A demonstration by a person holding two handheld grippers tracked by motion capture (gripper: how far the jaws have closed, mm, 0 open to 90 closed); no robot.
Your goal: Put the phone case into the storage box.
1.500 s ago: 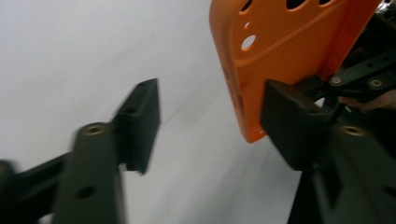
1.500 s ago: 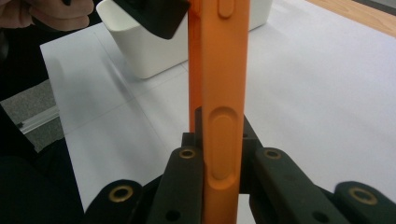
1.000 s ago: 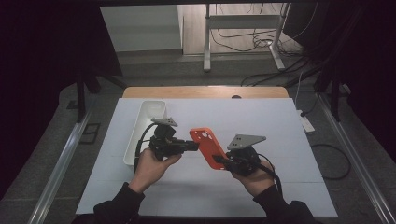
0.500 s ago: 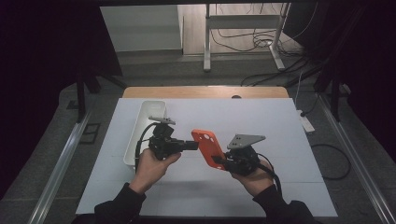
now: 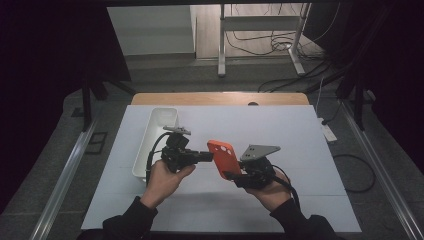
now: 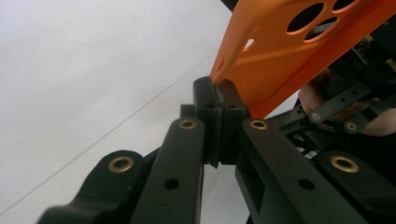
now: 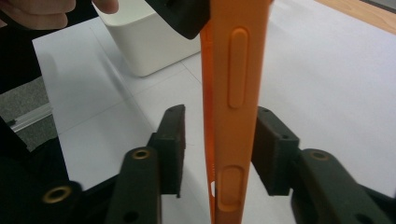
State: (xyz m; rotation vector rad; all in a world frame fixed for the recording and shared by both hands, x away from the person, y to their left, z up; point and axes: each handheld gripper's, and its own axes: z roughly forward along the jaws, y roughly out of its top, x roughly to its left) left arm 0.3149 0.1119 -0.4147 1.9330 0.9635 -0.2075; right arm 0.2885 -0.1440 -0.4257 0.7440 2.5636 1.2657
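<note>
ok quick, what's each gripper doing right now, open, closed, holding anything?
Left gripper: closed on the edge of the orange phone case.
Right gripper: jaws have just been opening; the case stands between them, pads off it.

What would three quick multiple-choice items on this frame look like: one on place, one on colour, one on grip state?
1. Where is the white bin?
A. beside the left gripper
B. at the table's right edge
C. on the floor

2. What colour is the phone case?
A. blue
B. orange
C. green

3. How does the right gripper stand at the case?
A. clamped tight on it
B. jaws apart, case between them with a gap on one side
C. far away from it

Answers:
1 A, the high view shows the bin just left of that gripper.
2 B, it is orange in every view.
3 B, the right gripper view shows a gap; its jaws have just been opening, while the left gripper pinches the case's edge.
</note>
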